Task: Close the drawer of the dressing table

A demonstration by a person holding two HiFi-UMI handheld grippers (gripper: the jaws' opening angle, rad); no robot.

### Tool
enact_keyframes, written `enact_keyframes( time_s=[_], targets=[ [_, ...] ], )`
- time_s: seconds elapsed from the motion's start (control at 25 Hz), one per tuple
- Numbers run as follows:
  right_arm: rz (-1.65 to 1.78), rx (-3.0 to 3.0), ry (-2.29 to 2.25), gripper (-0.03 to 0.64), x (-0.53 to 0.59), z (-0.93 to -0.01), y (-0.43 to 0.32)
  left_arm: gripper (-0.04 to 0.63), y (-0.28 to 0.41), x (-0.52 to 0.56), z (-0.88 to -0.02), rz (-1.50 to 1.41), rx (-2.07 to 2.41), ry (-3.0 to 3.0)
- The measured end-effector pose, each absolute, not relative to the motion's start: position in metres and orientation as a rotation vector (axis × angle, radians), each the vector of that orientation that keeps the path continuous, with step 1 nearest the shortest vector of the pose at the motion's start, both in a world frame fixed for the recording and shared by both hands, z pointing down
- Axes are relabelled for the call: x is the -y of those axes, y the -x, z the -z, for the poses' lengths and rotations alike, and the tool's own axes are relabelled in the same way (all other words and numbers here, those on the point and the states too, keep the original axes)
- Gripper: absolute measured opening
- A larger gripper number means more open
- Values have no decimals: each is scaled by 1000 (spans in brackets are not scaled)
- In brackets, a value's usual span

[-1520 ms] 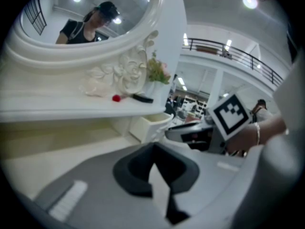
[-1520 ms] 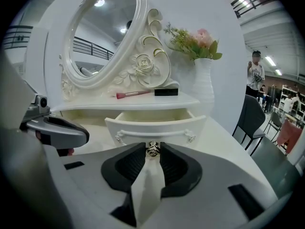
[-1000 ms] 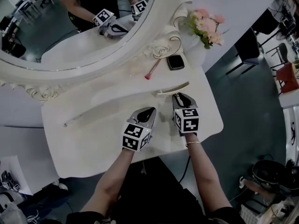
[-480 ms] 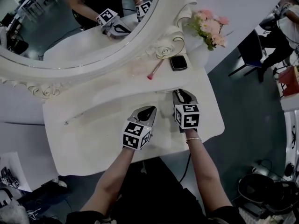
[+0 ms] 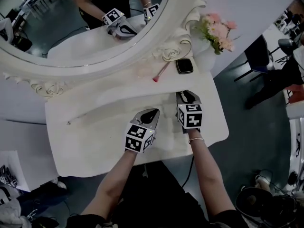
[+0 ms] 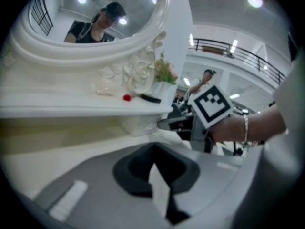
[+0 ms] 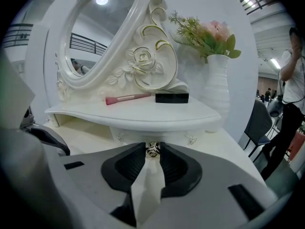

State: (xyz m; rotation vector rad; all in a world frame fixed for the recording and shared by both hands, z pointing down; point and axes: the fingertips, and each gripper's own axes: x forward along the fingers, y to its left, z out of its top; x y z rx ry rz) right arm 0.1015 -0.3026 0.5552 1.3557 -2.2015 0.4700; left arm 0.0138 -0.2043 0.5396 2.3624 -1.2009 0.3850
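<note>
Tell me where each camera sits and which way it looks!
Head view: on the person's head, facing down at the dressing table; forearms, left gripper and right gripper show.
Left gripper view: on the left gripper, facing the table edge and mirror; the right wrist shows.
Right gripper view: on the right gripper, facing the drawer knob between its fingers.
Both gripper views share the pink brush.

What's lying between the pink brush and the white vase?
A small black case lies between the pink brush and the white vase, clearest in the right gripper view.
</note>
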Motion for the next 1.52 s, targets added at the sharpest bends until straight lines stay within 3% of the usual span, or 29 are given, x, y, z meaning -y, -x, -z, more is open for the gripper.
enact_keyframes(
  time_s=[0.52, 0.92, 1.52],
  targets=[
    [-440, 2218, -1412, 92, 282, -533, -111, 5, -12, 197, -528, -374, 1208, -2397],
    [-426, 2271, -1524, 38, 242, -493, -120, 5, -1, 189, -510, -343, 1233, -2428],
    [-459, 2283, -1674, 14, 161, -470, -123, 5, 4, 168, -489, -319, 1210, -2515]
  ],
)
